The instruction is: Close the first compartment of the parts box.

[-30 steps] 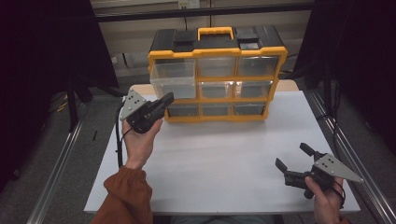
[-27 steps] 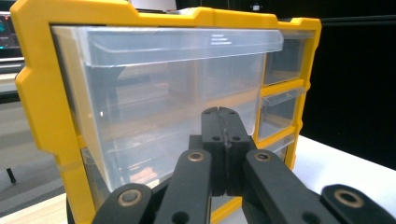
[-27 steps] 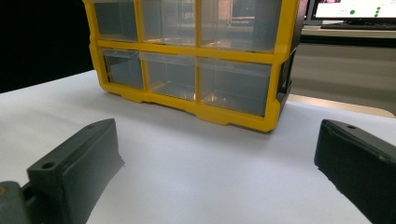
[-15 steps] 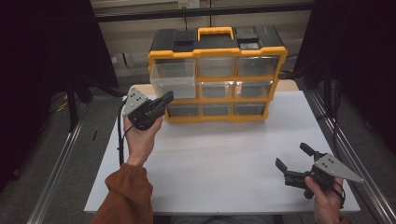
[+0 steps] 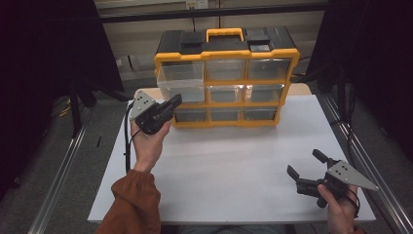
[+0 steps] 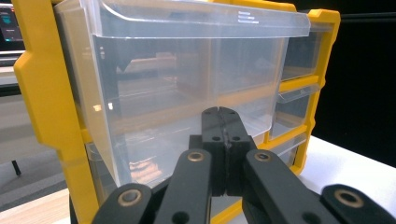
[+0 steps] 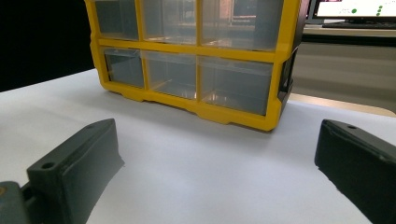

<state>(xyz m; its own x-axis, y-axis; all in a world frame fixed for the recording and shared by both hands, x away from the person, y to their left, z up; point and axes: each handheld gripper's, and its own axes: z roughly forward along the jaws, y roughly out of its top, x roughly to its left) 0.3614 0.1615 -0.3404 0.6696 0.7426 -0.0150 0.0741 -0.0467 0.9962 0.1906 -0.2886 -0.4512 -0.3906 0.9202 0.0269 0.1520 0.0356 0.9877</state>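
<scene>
Since a second ago, almost nothing has shifted: the left gripper (image 5: pixel 171 103) still hangs just before the pulled-out top-left drawer (image 5: pixel 179 81) of the yellow organizer (image 5: pixel 225 78), which stands at the far edge of the white table (image 5: pixel 234 165). Its jaws are pressed together, holding nothing, the drawer's clear front directly ahead. The right gripper (image 5: pixel 306 163) rests well apart near the table's front right, jaws spread wide and empty.

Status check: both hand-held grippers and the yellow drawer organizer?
Left hand-held gripper shut, at pulled-out top-left drawer. Right hand-held gripper open, empty, low over table. Organizer upright. Nothing between.
</scene>
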